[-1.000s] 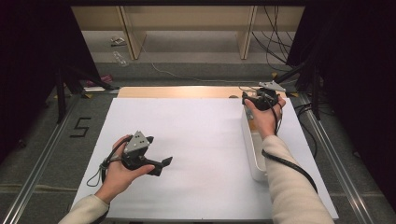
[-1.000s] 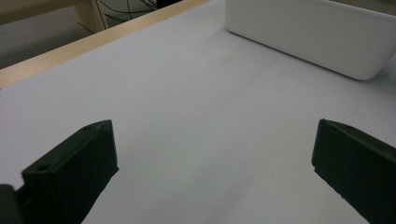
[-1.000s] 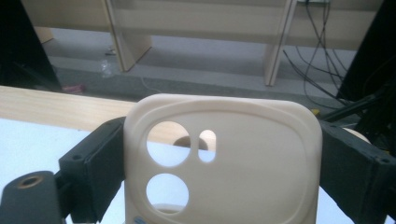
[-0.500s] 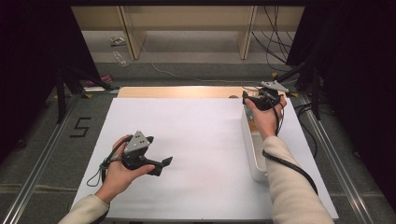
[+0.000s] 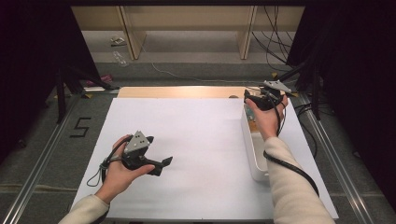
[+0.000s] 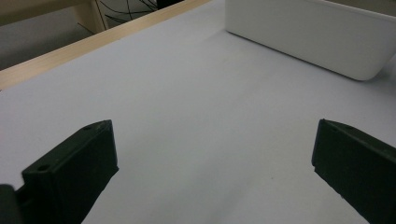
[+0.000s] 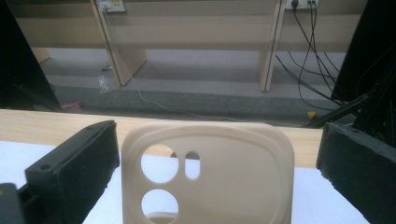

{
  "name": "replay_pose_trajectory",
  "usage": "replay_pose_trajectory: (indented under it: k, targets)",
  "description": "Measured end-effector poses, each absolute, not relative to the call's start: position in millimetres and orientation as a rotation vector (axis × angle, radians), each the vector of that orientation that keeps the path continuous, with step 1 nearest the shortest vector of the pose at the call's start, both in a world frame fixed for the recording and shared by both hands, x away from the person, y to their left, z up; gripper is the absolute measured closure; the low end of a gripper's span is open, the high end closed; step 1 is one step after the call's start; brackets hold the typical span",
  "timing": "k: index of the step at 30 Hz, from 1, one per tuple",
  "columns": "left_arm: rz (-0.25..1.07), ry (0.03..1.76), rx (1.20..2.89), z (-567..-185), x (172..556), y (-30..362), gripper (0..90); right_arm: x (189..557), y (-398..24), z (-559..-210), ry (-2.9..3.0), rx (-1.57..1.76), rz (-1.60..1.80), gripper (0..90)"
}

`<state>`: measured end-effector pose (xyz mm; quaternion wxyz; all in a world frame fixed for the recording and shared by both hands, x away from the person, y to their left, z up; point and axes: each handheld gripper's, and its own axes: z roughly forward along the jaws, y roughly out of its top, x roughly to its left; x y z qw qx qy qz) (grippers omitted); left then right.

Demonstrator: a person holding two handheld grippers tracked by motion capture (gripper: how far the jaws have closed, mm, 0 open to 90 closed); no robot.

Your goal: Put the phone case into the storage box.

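A beige phone case (image 7: 208,172) with camera cut-outs stands upright between the jaws of my right gripper (image 7: 217,158). The jaws have just been opening and stand wide, with a small gap on each side of the case. In the high view my right gripper (image 5: 250,100) hovers over the far end of a white bin (image 5: 252,158) at the right of the white sheet (image 5: 196,126). My left gripper (image 5: 163,165) rests low over the sheet at the front left. Its jaws (image 6: 215,158) are wide open and empty.
The white bin (image 6: 308,37) lies lengthwise along the sheet's right side. A wooden table edge (image 5: 182,92) runs behind the sheet. Metal rails flank the table. Beyond it are wooden furniture legs and cables (image 5: 275,42) on the floor.
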<state>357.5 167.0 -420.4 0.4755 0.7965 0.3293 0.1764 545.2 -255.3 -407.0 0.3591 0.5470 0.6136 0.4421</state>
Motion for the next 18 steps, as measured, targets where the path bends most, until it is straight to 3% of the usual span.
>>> replay_pose_trajectory:
  k: [18]
  targets:
    - [0.432,0.806,1.947,-420,358,167,0.0,530,-257,-394,1.583,1.404,1.168,0.2]
